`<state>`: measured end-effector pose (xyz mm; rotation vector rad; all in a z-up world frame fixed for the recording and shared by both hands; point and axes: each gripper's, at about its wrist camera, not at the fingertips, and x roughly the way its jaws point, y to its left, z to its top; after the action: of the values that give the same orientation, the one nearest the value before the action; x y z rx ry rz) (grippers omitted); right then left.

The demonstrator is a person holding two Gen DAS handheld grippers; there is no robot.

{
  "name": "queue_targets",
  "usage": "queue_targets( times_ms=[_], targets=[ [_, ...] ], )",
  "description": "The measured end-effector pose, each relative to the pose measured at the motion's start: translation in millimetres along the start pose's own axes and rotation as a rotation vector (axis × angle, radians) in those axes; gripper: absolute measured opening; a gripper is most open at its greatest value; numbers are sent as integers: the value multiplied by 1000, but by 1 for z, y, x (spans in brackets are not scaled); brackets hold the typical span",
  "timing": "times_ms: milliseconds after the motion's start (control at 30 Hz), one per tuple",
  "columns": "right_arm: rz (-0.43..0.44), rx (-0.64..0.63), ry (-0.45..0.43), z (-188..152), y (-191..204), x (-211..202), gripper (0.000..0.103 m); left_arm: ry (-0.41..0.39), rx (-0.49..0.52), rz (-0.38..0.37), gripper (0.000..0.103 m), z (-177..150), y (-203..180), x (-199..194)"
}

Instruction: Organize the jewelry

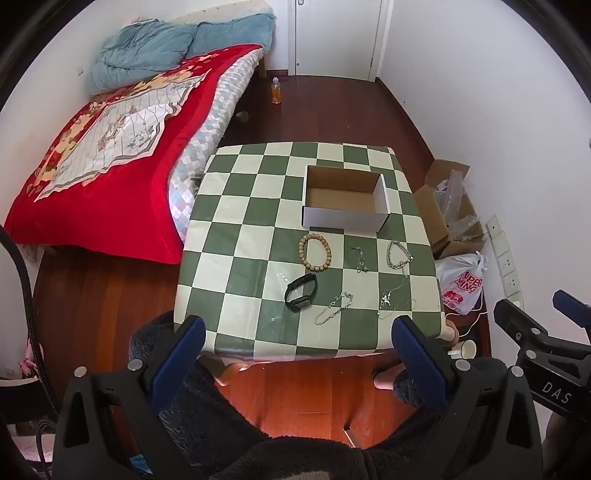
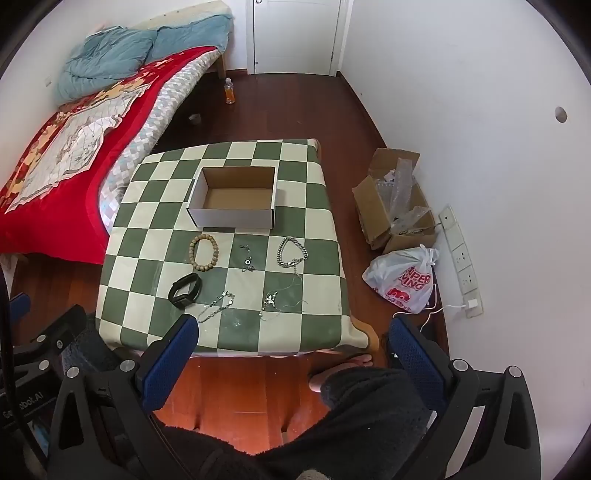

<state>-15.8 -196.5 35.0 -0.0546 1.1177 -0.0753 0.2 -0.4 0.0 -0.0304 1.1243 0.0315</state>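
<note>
Six pieces of jewelry lie loose on the checkered table (image 1: 236, 229), all ahead of both tongs and apart from one another. Farthest out, in a row just before the box (image 1: 345, 201), are a ring of tan wooden beads (image 1: 315, 253), a small dark chain with a charm (image 1: 360, 260), and a thick silver chain (image 1: 398, 254) bunched into a loop. Closer in lie a black watch band (image 1: 301, 292) curled on its side, a thin silver bracelet (image 1: 334, 308) stretched at a slant, and a fine necklace with a small pendant (image 1: 386, 300), its thread-like chain trailing outward.

The box is white outside and brown cardboard inside, open at the top and empty, standing beyond the jewelry toward the far side of the table.

The left tongs (image 1: 295, 332) hang over the near table edge with the blue-padded fingers (image 1: 177, 354) spread wide and nothing between them; the bracelet and pendant are the nearest pieces ahead. The right tongs (image 2: 291, 332) are likewise spread wide and empty, the bracelet (image 2: 216, 306) just ahead of the left finger.

Nothing lies between either tool and the jewelry. To the left of the tongs stands a bed with a red blanket (image 1: 110, 155). To the right, on the wooden floor, are an opened cardboard carton (image 2: 395, 199) with plastic wrap, a white printed bag (image 2: 406, 278) and a power strip (image 2: 460, 258) along the wall. Far ahead, a bottle of orange liquid (image 2: 229, 90) stands near a white door (image 2: 295, 33).
</note>
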Motion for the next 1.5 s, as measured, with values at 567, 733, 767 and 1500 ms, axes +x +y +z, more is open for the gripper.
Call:
queue_targets(
  times_ms=[567,733,767,1500],
  targets=[
    [-5,1,-11,-1,-4,-5,103,-24,0,-4,103,3,-1,-12],
    [-3,-5,-7,-3,-6,-6,103,-25,5,-4,103,5,-2,-18],
    [-4,-7,-7,-3,-6,-7,103,-26,4,-3,103,6,-2,-19],
    [-7,-4,-10,-3,-10,-14,103,-46,12,-1,103,5,-3,-23]
  ],
)
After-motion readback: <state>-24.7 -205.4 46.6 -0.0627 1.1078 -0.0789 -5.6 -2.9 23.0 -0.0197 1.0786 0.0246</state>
